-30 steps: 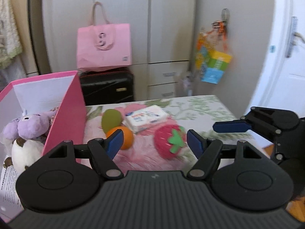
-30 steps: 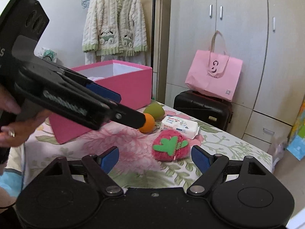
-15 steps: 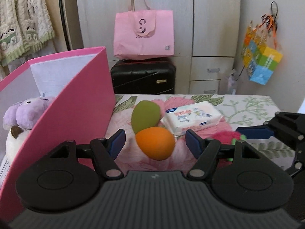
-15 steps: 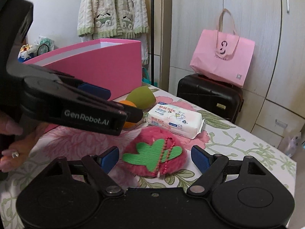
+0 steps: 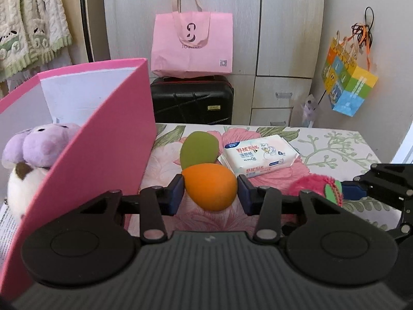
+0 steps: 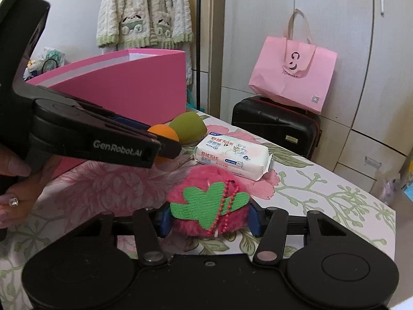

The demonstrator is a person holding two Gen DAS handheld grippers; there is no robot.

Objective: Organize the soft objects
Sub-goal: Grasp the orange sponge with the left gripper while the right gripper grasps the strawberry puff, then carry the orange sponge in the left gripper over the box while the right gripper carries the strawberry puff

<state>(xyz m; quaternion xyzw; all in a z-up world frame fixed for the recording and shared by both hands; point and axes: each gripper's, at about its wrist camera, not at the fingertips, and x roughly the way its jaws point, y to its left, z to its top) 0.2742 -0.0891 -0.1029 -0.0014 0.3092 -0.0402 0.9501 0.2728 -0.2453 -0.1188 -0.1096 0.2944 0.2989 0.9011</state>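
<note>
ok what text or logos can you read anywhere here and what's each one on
"GenRobot.AI": side of the left gripper.
"G" with a curl under it: logo on the pink bag; the small word below is too blurred to read.
Wipes pack: Chinese print, too small to read surely.
Paper in the box: print too blurred.

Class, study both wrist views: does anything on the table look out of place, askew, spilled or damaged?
Nothing stands out. The orange sponge, green sponge, wet-wipes pack and strawberry plush lie intact on the floral tablecloth, and the pink box stands upright with plush toys inside.
</note>
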